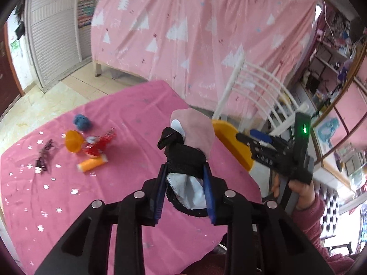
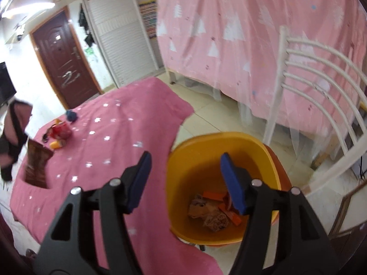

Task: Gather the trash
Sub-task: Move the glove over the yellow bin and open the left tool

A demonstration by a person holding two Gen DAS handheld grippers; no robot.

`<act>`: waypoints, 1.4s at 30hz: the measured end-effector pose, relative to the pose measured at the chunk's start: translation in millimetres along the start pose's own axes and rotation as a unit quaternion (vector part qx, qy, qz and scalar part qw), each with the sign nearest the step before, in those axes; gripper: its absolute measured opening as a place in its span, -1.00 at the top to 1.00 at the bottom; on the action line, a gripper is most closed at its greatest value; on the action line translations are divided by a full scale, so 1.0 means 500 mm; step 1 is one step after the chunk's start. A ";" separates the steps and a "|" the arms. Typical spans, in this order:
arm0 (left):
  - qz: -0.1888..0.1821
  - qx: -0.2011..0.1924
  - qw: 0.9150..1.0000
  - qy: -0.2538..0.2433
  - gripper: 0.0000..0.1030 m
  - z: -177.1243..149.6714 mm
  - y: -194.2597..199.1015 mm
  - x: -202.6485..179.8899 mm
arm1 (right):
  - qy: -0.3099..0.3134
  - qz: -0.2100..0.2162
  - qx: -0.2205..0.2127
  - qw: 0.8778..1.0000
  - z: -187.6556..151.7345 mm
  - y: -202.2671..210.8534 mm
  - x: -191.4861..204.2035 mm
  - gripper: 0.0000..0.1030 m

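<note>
Legible writing is scarce: the only marking that shows is a short run of pale characters on the body of the right gripper (image 1: 260, 140) as seen from the left wrist view, too blurred to read. The red packet (image 1: 99, 143) on the pink star-printed tablecloth (image 1: 128, 114) carries print that cannot be made out.

Left gripper (image 1: 184, 174): the blue pads are drawn close together and clamp a bundle of black strap and pale cloth (image 1: 183, 158), which bulges out above and below the pads.

Right gripper (image 2: 187, 160): the blue fingers (image 2: 231, 183) stand well apart with nothing between them, above the mouth of the yellow bin (image 2: 181, 183). In the left wrist view a hand (image 1: 300, 189) in a pink sleeve grasps its handle, on which a green light glows.

The bin stands just beside the table edge, in front of a white chair (image 2: 282, 73), and holds crumpled brown wrappers and orange scraps (image 2: 213, 213).

Remaining on the cloth, well apart from the bin: a blue wad (image 1: 82, 122), an orange cup (image 1: 73, 141), the red packet, an orange cylinder (image 1: 93, 163) and a dark strip (image 1: 44, 155). A brown packet (image 2: 37, 162) shows at the left of the right wrist view.
</note>
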State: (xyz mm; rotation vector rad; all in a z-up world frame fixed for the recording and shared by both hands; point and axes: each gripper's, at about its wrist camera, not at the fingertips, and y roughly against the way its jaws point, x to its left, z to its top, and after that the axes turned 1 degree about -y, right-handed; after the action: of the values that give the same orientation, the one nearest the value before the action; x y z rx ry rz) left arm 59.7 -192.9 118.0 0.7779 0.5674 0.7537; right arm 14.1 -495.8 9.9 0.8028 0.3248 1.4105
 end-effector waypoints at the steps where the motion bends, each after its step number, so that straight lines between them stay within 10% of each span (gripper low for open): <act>1: 0.005 -0.002 1.000 0.004 0.54 -0.002 0.006 0.008 | 0.006 0.003 -0.005 1.000 0.001 0.008 0.010 -0.17; 24: 0.114 0.025 0.982 0.150 0.53 -0.082 -0.024 0.350 | 0.106 0.057 0.005 0.993 0.046 -0.035 0.238 -0.28; 42: 0.046 0.006 0.998 0.040 0.53 0.056 -0.088 0.096 | 0.062 0.023 -0.017 0.998 0.078 -0.012 0.133 -0.28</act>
State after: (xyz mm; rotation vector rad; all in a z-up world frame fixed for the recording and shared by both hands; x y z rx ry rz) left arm 125.3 -188.2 91.2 0.7925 0.6123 0.8695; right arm 55.1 -443.9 50.4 0.6998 0.3798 1.5088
